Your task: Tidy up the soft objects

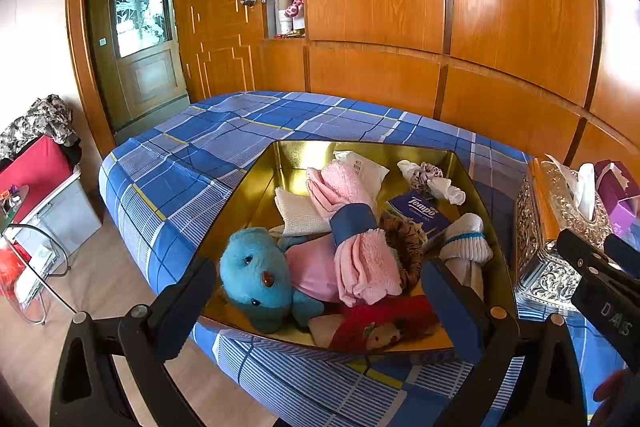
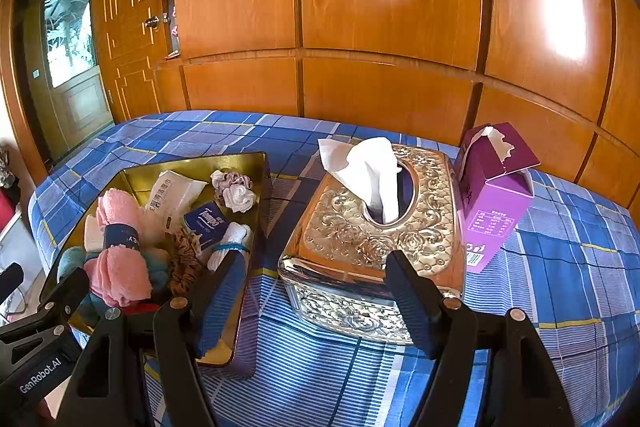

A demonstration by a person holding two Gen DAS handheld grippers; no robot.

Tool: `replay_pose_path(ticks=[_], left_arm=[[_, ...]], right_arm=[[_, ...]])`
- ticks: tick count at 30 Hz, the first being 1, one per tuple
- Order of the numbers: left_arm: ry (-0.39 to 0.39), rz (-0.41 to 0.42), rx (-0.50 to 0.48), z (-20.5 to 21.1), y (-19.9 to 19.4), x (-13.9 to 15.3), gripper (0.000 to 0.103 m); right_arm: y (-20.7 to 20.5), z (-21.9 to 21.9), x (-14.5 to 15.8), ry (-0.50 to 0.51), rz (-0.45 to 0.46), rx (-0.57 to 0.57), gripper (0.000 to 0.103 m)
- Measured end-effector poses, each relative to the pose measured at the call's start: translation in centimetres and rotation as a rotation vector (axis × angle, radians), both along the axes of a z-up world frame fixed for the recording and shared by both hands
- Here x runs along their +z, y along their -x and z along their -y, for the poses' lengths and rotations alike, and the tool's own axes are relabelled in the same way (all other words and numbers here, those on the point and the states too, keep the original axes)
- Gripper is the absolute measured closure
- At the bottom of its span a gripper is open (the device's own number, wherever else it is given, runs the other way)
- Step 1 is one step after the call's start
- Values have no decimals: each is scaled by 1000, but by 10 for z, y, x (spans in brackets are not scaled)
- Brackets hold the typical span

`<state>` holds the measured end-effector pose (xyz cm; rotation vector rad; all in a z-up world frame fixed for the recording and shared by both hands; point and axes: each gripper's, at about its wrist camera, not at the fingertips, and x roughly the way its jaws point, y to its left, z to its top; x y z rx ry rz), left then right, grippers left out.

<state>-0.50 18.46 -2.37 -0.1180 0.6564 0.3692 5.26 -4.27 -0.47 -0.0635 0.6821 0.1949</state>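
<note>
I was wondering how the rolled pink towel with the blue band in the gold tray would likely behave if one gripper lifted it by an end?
The pink towel looks like fluffy terry, so it would probably sag and droop. The blue band wraps only its middle, so the loose ends may splay. It overlaps the blue plush toy and may nudge it.

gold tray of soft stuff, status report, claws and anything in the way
Both claws open, empty: left claw over gold metal tray, right claw before ornate gold tissue box. Blue plush bear, pink rolled towel in tray. Nothing blocking.
</note>
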Motion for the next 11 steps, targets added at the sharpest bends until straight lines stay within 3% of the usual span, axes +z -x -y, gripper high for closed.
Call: replay_pose_path(ticks=[11], left_arm=[[3,-4,-2,-1,1,-1,2]], right_arm=[[2,7,9,-18,29,-7,29]])
